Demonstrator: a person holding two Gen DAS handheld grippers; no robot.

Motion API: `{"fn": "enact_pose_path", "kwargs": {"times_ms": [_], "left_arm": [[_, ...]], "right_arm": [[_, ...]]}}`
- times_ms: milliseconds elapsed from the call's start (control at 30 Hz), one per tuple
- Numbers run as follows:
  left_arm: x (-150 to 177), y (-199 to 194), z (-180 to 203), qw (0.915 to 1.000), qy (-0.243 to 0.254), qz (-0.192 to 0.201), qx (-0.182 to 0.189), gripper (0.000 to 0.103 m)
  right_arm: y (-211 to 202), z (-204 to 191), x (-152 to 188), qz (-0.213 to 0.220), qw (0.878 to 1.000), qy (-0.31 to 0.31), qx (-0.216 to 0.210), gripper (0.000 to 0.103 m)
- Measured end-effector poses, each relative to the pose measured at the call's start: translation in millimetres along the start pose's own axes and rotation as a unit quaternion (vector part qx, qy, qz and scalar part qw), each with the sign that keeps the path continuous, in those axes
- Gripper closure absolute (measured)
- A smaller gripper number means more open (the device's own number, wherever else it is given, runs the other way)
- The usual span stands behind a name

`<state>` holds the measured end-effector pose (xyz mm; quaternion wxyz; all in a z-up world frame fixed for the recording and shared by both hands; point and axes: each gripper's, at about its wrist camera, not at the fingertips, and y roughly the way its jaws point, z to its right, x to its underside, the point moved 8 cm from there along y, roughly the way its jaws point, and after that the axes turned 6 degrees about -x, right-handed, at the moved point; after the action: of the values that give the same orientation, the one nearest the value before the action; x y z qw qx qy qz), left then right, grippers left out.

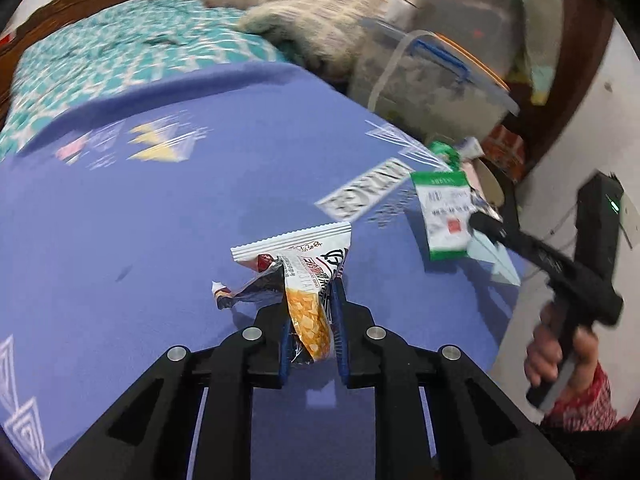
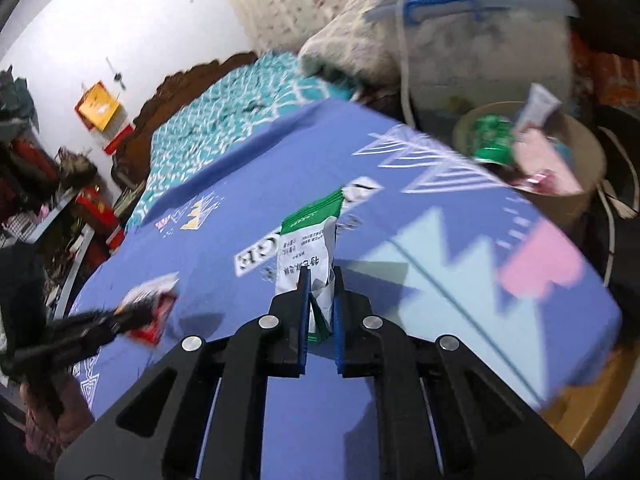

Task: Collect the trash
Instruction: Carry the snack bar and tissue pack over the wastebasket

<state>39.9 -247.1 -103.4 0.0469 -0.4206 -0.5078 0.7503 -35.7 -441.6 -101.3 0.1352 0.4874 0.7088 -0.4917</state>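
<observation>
My right tool (image 2: 320, 280) clamped on green-and-white packet (image 2: 310, 248), held above blue bed cover (image 2: 400, 280). Trash bin (image 2: 560, 204), partly filled, stands beyond bed edge, ahead and right of this tool; right arm looks nearer. My left tool (image 1: 310, 292) clamped on orange snack wrapper (image 1: 308, 276), bin farther off, toward its right.

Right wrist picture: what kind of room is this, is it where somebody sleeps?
Probably a bedroom. There is a bed with a teal patterned quilt and a dark wooden headboard, plus a folded blanket piled beside it.
</observation>
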Motion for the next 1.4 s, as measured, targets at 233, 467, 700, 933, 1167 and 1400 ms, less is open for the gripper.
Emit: {"fn": "enact_pose_path", "kwargs": {"times_ms": [233,467,700,933,1167,1400], "left_arm": [[-27,38,80,0.9962,0.086,-0.007,0.005,0.087],[-54,58,121,0.9922,0.124,-0.004,0.007,0.087],[-87,83,155,0.988,0.154,-0.006,0.01,0.088],[-140,112,206,0.9838,0.174,-0.004,0.044,0.087],[-181,150,260,0.9794,0.183,-0.015,0.084,0.087],[-188,197,305,0.974,0.201,-0.039,0.098,0.086]], "right_arm": [[-39,28,12,0.039,0.999,0.025,0.025,0.091],[-51,42,-11,0.066,0.997,0.03,0.034,0.091],[-50,77,-33,0.088,0.994,0.039,0.049,0.091],[-53,131,-70,0.118,0.988,0.057,0.078,0.091],[-41,194,-100,0.13,0.981,0.091,0.11,0.091],[-12,250,-109,0.099,0.979,0.13,0.123,0.088]]}}
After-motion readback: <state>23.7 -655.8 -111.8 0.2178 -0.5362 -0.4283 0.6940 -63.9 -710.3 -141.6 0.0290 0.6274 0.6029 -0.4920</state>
